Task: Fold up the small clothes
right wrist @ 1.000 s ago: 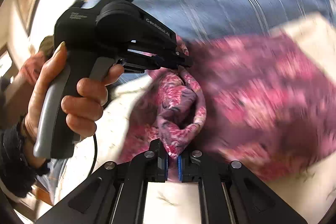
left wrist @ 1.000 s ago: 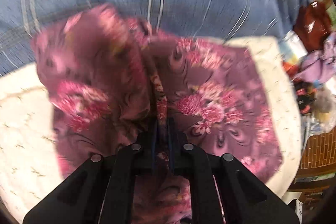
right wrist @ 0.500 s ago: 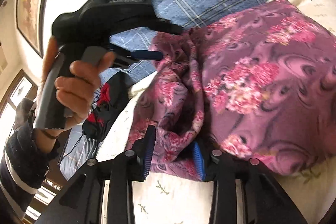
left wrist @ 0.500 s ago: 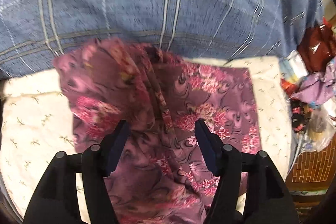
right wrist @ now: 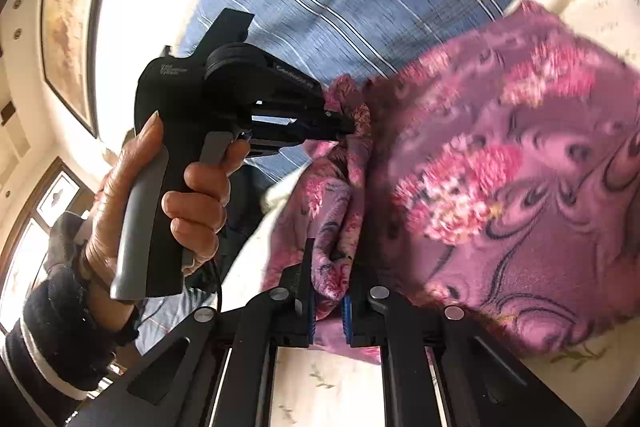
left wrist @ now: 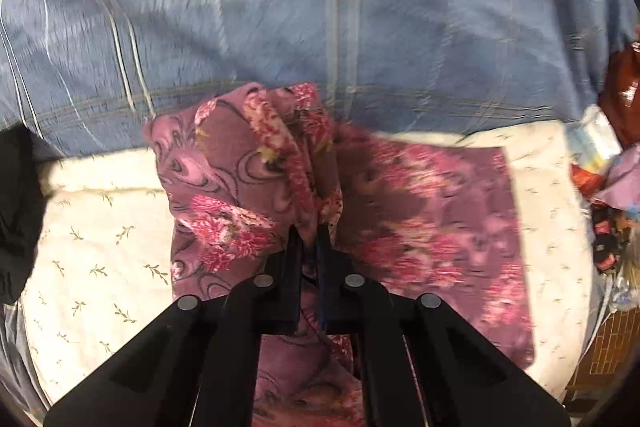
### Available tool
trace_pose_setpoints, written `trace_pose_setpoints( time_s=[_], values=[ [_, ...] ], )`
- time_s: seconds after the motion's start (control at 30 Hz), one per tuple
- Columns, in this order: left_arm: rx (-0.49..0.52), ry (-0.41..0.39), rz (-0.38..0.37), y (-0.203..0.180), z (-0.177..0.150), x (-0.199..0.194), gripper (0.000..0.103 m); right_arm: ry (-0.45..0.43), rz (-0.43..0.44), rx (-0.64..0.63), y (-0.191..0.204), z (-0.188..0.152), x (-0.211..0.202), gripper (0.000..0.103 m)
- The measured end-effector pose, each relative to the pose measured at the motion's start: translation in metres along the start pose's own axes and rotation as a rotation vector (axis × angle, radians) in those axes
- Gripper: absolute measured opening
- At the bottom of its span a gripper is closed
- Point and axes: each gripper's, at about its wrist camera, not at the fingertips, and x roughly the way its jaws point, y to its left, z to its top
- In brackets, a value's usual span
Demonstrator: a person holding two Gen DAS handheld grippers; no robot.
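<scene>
Both grippers have just closed on one bunched edge of the floral garment (left wrist: 440,227): the left gripper (left wrist: 310,239) and the right gripper (right wrist: 328,303) each pinch a fold, likely to carry that edge over. The rest lies on the cream bedspread (left wrist: 100,247).

The black two-finger left gripper (left wrist: 310,239) has just closed, its fingers (left wrist: 294,247) pinching purple floral cloth (left wrist: 432,227). A hand (right wrist: 168,203) in a dark sleeve grips its handle. The black right gripper (right wrist: 328,301) has likewise just closed on a fold.
</scene>
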Motion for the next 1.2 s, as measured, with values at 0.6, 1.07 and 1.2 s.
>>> trace_pose_setpoints(
  time_s=[0.6,1.07,1.2],
  values=[
    [0.173,0.044,-0.151,-0.167,-0.015,0.032,0.004,-0.216,-0.11,0.137,-0.068,0.006,-0.133,0.009],
    [-0.002,-0.076,-0.276,-0.053,-0.022,-0.029,0.051,-0.249,-0.203,0.195,-0.087,0.033,-0.171,0.02],
    [-0.155,-0.069,-0.26,0.008,-0.025,-0.018,0.052,-0.162,-0.188,0.146,-0.083,0.093,-0.151,0.03]
  ],
)
